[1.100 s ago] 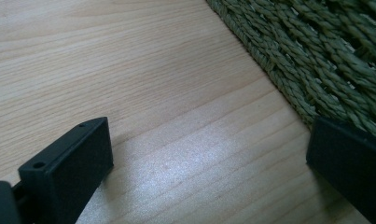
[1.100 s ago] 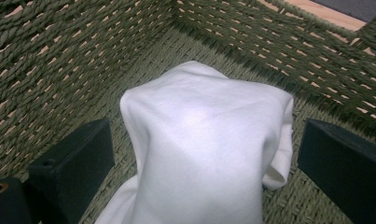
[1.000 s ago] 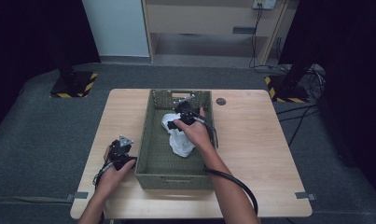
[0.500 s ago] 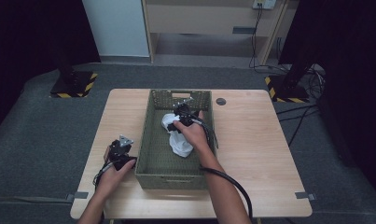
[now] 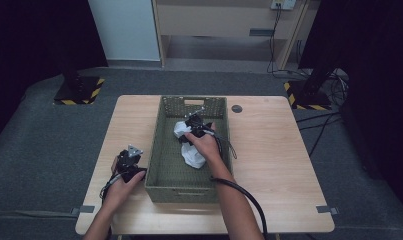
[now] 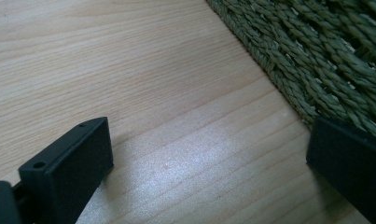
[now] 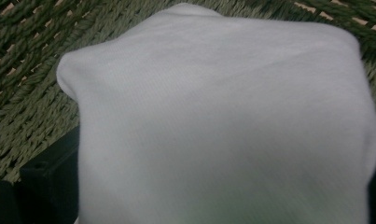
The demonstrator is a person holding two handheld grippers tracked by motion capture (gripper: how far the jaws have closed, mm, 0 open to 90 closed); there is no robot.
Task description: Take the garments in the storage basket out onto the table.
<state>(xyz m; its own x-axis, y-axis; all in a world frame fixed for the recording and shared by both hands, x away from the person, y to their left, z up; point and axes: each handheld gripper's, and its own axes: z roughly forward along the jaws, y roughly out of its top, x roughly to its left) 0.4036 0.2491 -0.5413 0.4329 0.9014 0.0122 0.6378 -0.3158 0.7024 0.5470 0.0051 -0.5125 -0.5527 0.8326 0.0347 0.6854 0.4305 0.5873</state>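
Cloth [image 7: 223, 126], white, lay between the right gripper's [image 5: 195, 121] jaws inside the basket [image 5: 161, 167], apparently clamped, so gathering seemed underway. The left gripper [image 6: 209, 163] rested spread wide on the table [image 6: 129, 70]; lifting the cloth clear probably came next.

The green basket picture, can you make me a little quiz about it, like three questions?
1. True or false: the white cloth lies inside the woven green basket.
2. Which gripper is down in the basket at the cloth? A) left gripper B) right gripper C) both
3. Fill in: the left gripper rests on the wooden ____ beside the basket.

Key:
1. True. In the right gripper view the cloth sits between the jaws, over the basket weave.
2. B, the right gripper.
3. table. The left gripper's jaws stand wide apart with nothing between them.
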